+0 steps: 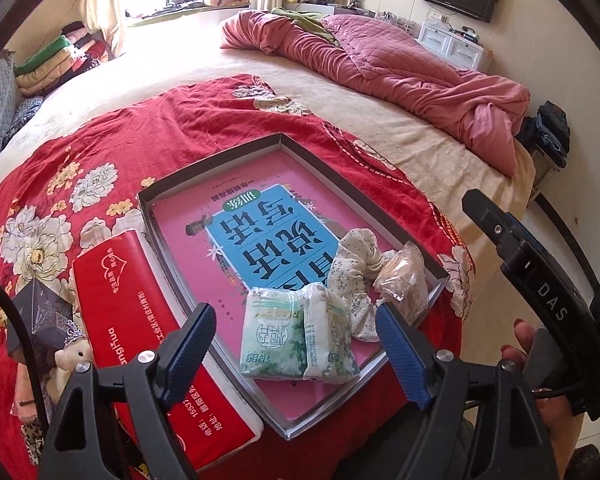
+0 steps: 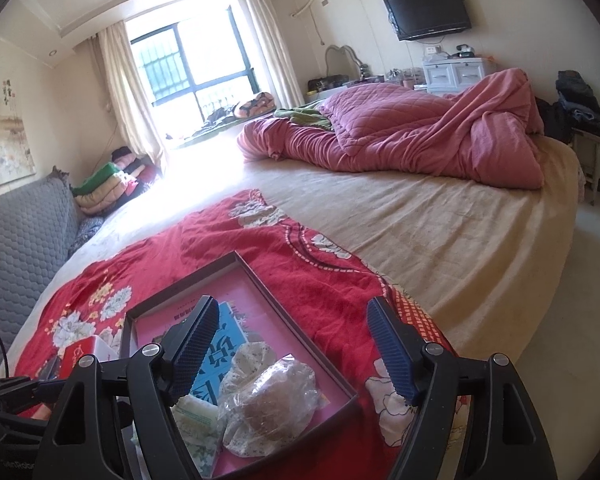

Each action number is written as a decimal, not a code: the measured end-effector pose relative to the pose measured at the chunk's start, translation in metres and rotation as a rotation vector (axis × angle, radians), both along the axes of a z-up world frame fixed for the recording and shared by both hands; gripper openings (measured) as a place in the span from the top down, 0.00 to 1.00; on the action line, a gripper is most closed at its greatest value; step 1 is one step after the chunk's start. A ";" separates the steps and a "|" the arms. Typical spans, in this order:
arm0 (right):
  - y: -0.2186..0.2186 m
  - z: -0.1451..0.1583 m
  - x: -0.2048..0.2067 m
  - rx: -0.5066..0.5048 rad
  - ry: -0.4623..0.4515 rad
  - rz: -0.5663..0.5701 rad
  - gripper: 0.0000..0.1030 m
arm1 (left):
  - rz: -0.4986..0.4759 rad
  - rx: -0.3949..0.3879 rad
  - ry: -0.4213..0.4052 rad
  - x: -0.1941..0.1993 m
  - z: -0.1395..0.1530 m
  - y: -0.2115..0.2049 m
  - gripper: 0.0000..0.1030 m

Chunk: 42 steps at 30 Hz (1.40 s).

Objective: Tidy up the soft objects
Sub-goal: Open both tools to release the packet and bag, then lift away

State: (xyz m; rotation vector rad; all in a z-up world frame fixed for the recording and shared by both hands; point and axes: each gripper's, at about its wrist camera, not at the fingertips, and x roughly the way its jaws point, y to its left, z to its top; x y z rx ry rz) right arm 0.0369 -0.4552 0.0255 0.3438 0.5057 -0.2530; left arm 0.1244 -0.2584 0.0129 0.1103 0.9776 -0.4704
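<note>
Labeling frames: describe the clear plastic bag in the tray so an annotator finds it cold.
On the red floral blanket lies a shallow grey tray lined with a pink book. At its near right corner sits the clear plastic bag with brownish contents, beside a floral cloth bundle. Unlike the green-and-white packets, it is transparent and crinkly.

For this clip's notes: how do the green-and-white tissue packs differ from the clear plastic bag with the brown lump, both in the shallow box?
The green-and-white tissue packs are opaque, printed and flat; the clear plastic bag is see-through, crinkled and bulging around a brown lump. The packs lie side by side at the near end of the shallow grey box; the bag sits by its right wall. Both lie in the box, touching the floral cloth bundle, and neither is gripped.
</note>
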 end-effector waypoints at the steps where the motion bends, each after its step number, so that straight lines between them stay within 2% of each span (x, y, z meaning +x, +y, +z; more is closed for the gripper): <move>1: 0.001 0.001 -0.001 -0.005 0.001 0.000 0.24 | 0.008 -0.008 -0.010 0.000 0.003 0.002 0.19; 14: 0.023 0.024 -0.009 -0.061 -0.006 -0.003 0.24 | 0.079 -0.009 -0.049 -0.008 0.023 0.033 0.18; 24: 0.042 0.040 -0.009 -0.104 0.040 -0.001 0.24 | 0.122 -0.020 -0.052 -0.014 0.040 0.055 0.18; 42: 0.084 0.070 -0.019 -0.151 0.044 0.068 0.24 | 0.169 -0.037 -0.075 -0.029 0.062 0.095 0.18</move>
